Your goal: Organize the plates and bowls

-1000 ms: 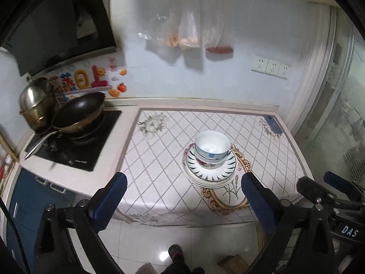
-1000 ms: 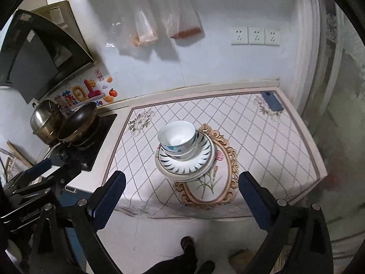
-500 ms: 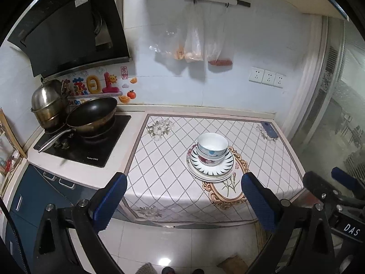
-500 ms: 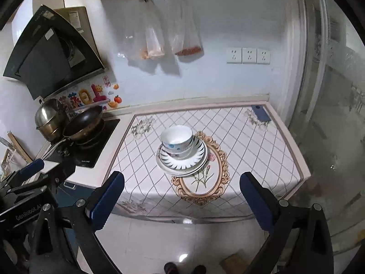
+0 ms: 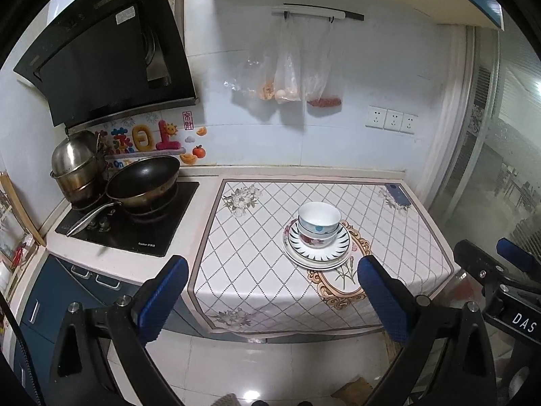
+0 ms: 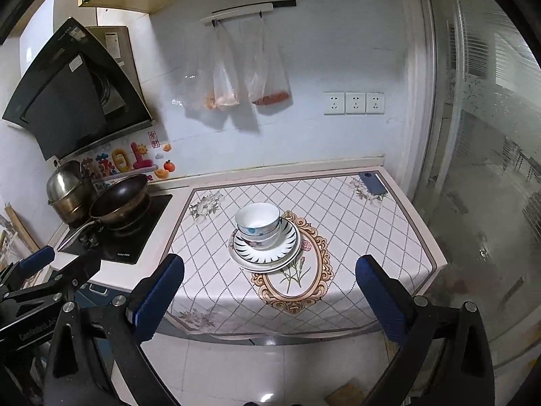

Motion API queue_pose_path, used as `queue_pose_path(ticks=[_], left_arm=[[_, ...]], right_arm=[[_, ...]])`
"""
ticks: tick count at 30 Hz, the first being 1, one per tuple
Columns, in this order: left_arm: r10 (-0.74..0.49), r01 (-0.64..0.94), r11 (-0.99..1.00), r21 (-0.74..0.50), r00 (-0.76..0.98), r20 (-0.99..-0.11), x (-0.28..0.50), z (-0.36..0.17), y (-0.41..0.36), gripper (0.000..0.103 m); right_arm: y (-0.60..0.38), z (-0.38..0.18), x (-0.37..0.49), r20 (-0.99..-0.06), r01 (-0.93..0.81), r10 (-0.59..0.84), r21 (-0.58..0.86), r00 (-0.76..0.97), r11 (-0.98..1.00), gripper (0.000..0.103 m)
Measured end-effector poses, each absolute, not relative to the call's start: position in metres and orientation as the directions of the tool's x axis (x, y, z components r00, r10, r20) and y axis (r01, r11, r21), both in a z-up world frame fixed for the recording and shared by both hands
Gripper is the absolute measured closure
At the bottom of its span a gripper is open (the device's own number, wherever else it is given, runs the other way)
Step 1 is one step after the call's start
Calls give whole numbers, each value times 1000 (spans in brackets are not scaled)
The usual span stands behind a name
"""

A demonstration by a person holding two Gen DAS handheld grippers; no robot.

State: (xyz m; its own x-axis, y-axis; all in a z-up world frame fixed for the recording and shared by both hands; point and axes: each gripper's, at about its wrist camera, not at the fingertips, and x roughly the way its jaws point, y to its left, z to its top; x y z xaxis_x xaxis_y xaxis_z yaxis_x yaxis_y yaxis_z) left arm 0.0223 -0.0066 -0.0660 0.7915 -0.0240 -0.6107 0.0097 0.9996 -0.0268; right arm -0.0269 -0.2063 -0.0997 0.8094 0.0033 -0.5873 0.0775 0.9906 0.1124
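Standing at the far left, a steel pot (image 5: 76, 165) sat behind a dark wok (image 5: 143, 182) on the black hob (image 5: 135, 226), under the slanted black range hood (image 5: 108, 57). Bright stickers (image 5: 148, 140) lined the wall just behind the wok. Further right, three clear plastic bags (image 5: 287, 71) hung from a wall rail (image 5: 318, 12) above the worktop (image 5: 270, 270), which was covered by a diamond-patterned cloth with an oval floral medallion. Near the middle of that cloth stood the stack: a white bowl (image 5: 319, 216) nested in a flower-printed bowl (image 5: 314, 238), both resting on a striped plate (image 5: 324, 252) that lay on a plain white plate (image 5: 316, 265). The stack partly overlapped the upper left edge of the medallion. To its right, a dark phone (image 5: 399, 194) lay at the far right corner of the worktop, below three wall sockets (image 5: 392, 121).

The left tool (image 5: 267, 299) hung in front of the worktop's edge, over the floor, its blue pads spread wide with nothing between them. The right tool (image 6: 268, 299) was held likewise, wide apart and empty, well short of the stack.
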Motion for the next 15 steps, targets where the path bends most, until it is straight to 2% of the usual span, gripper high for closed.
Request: queue_pose_path(ticks=[15], left_arm=[[-56,40,998,-41,788,-613,22,-67,-3,0]], right_arm=[[-200,-102,-32,-599,91,-11,104,801,990,0]])
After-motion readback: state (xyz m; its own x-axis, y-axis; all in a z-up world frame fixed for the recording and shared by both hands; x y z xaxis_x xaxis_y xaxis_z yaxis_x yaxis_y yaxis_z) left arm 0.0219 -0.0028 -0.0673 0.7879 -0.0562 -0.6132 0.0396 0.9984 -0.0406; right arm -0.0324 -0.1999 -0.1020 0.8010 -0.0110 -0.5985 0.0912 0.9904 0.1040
